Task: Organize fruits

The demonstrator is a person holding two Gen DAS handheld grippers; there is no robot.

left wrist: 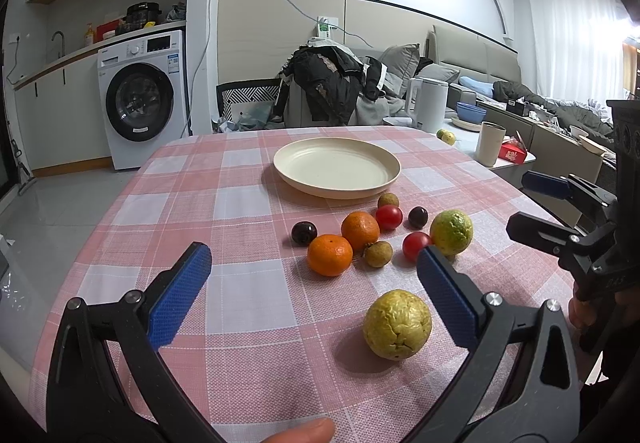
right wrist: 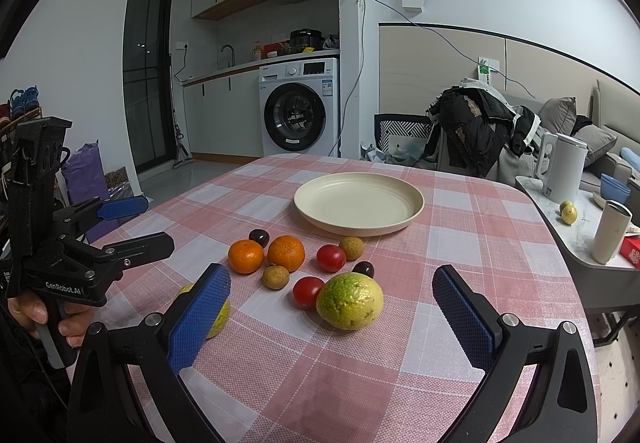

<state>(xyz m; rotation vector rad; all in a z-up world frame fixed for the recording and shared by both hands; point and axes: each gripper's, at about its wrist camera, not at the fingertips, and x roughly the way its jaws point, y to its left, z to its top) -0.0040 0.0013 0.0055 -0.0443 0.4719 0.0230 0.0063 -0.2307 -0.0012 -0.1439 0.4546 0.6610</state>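
Left wrist view: my left fingers [left wrist: 314,277] and right fingers [right wrist: 332,305] both gape, holding nothing. Fruits cluster on the tabletop [left wrist: 240,179] before the bare plate [left wrist: 337,166]. I should straddle the guava [left wrist: 397,324] squarely and squeeze gently.

"GenRobot.AI", apparently, on left gripper [right wrist: 124,221]

A white washing machine [right wrist: 301,107] stands beyond the worktop [right wrist: 460,243]; right of it, a clothes-heaped chair [right wrist: 476,127] and white kettle [right wrist: 564,169].
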